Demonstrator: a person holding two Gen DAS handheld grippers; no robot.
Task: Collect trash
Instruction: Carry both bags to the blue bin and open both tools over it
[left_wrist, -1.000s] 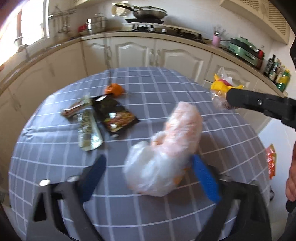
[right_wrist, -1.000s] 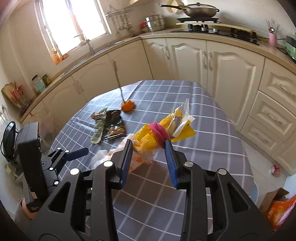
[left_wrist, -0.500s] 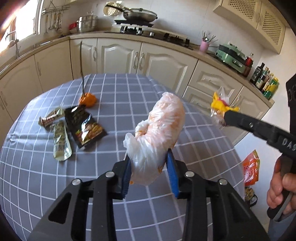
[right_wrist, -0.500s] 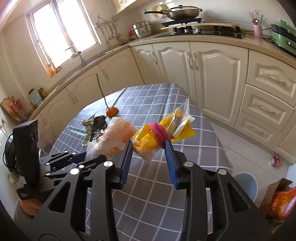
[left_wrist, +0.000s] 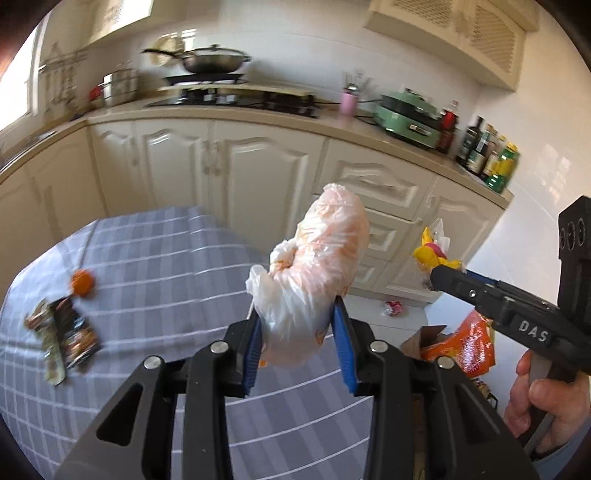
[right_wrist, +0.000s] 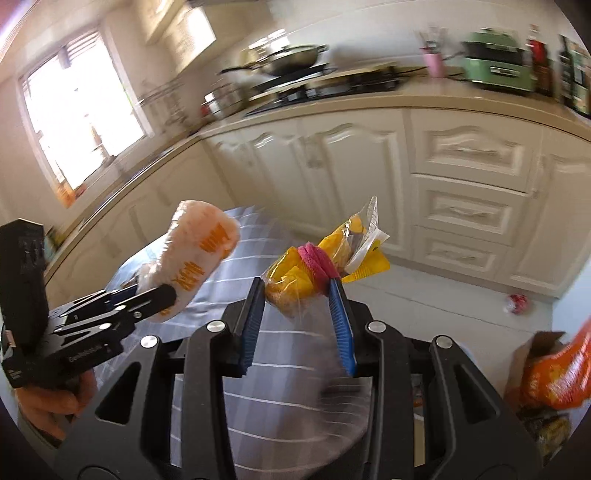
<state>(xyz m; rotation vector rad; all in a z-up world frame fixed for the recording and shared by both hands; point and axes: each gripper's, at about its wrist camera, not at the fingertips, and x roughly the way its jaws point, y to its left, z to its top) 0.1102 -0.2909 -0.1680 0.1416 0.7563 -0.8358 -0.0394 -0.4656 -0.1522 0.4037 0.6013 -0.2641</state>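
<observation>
Centre of the left wrist view: left gripper (left_wrist: 297, 341) pinches a white-orange plastic bag (left_wrist: 314, 280), held up above the checked table (left_wrist: 155, 266). Right gripper (right_wrist: 297, 312) pinches a yellow snack packet (right_wrist: 325, 258), centre of its frame, also off the table. Both loads look secure. Likely drop target is the box with the orange bag (left_wrist: 469, 343), lower right on the floor. Advice: keep both squeezed, swing right, release one at a time over the box. Wrappers (left_wrist: 66, 339) and orange cap (left_wrist: 83, 282) at left remain uncollected.
</observation>
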